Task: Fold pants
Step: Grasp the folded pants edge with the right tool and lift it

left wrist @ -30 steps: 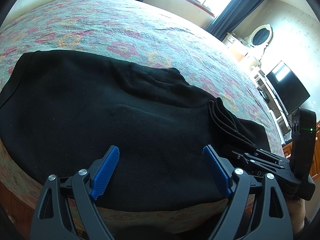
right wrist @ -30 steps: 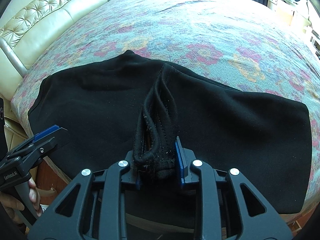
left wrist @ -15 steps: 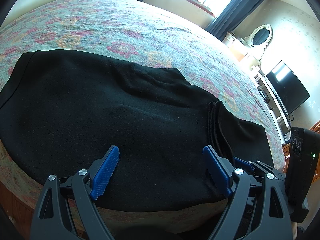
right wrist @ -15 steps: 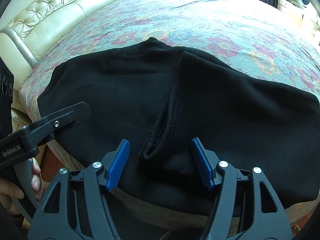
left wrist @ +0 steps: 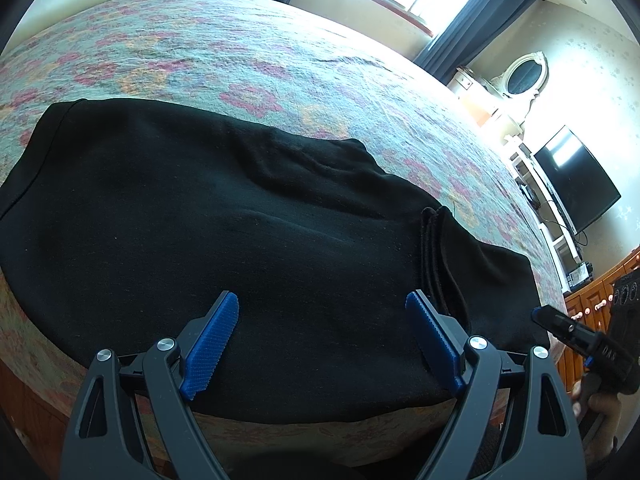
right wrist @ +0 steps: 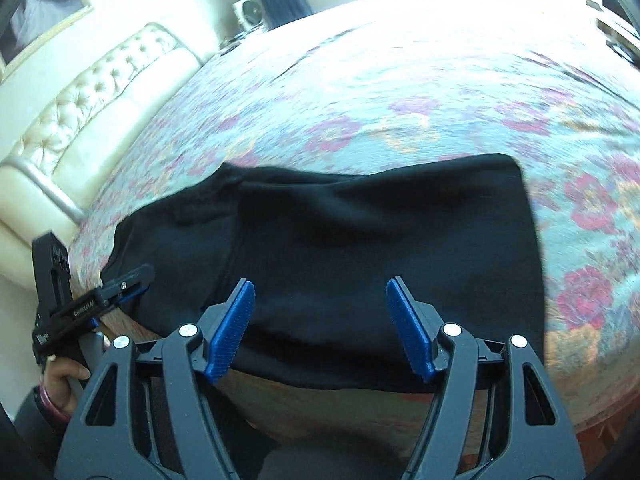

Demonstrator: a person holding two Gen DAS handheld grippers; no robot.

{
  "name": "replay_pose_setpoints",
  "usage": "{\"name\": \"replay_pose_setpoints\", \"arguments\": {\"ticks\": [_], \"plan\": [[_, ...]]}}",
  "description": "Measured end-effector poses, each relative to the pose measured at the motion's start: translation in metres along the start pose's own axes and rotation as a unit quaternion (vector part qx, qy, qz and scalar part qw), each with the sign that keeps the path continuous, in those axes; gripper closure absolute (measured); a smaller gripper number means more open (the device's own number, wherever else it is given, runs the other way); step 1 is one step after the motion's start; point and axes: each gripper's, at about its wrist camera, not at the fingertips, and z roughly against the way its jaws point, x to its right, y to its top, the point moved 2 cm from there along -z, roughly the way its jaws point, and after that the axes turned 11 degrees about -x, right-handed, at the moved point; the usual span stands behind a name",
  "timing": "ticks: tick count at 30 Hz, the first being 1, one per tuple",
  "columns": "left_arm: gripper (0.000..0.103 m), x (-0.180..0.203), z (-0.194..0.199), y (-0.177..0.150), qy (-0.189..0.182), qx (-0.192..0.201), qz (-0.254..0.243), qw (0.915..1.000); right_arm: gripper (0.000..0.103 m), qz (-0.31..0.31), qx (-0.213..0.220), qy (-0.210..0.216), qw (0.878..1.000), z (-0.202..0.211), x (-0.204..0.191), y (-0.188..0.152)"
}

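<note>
Now that my right gripper (right wrist: pixel 320 328) has dropped the bunched hem and swung rightward, both it and my left gripper (left wrist: pixel 320 344) gape wide, empty, over the pants (left wrist: pixel 240 240), ready for another fold.

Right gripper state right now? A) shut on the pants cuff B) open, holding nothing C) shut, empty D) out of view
B. In the right wrist view the right gripper has its blue fingers spread wide with nothing between them, and the black pants lie flat on the bed beyond them.
</note>
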Motion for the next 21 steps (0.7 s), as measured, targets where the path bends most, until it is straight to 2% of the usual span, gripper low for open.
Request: {"name": "replay_pose_setpoints", "arguments": {"ticks": [3, 6, 9, 10, 11, 14, 16, 18, 21], "plan": [[0.018, -0.002, -0.001, 0.001, -0.001, 0.0, 0.002, 1.0, 0.034, -0.109, 0.023, 0.05, 0.993, 0.026, 0.072, -0.005], [0.018, -0.001, -0.002, 0.001, 0.003, 0.0, -0.001, 1.0, 0.033, -0.215, 0.015, 0.111, 0.97, 0.027, 0.133, -0.022], [0.018, 0.001, -0.002, 0.001, 0.005, 0.0, -0.002, 1.0, 0.033, -0.281, -0.007, 0.197, 0.939, 0.007, 0.157, -0.036], [0.018, 0.001, -0.002, 0.001, 0.004, 0.0, -0.002, 1.0, 0.033, -0.286, -0.022, 0.223, 0.932, -0.002, 0.155, -0.038], [0.018, 0.0, -0.001, 0.0, 0.002, 0.0, -0.002, 1.0, 0.033, -0.287, -0.034, 0.227, 0.93, -0.009, 0.153, -0.039], [0.018, -0.001, -0.001, 0.0, -0.001, 0.0, 0.002, 1.0, 0.04, -0.258, -0.039, 0.188, 0.947, -0.012, 0.142, -0.039], [0.018, -0.002, -0.001, 0.001, 0.0, 0.0, 0.001, 1.0, 0.058, -0.244, -0.047, 0.16, 0.955, -0.012, 0.14, -0.038], [0.018, -0.002, -0.001, 0.001, 0.001, 0.0, -0.001, 1.0, 0.07, -0.232, -0.057, 0.134, 0.962, -0.013, 0.138, -0.038], [0.018, -0.003, -0.002, 0.002, 0.001, 0.0, 0.0, 1.0, 0.069, -0.213, -0.065, 0.117, 0.968, -0.014, 0.129, -0.039]]}}
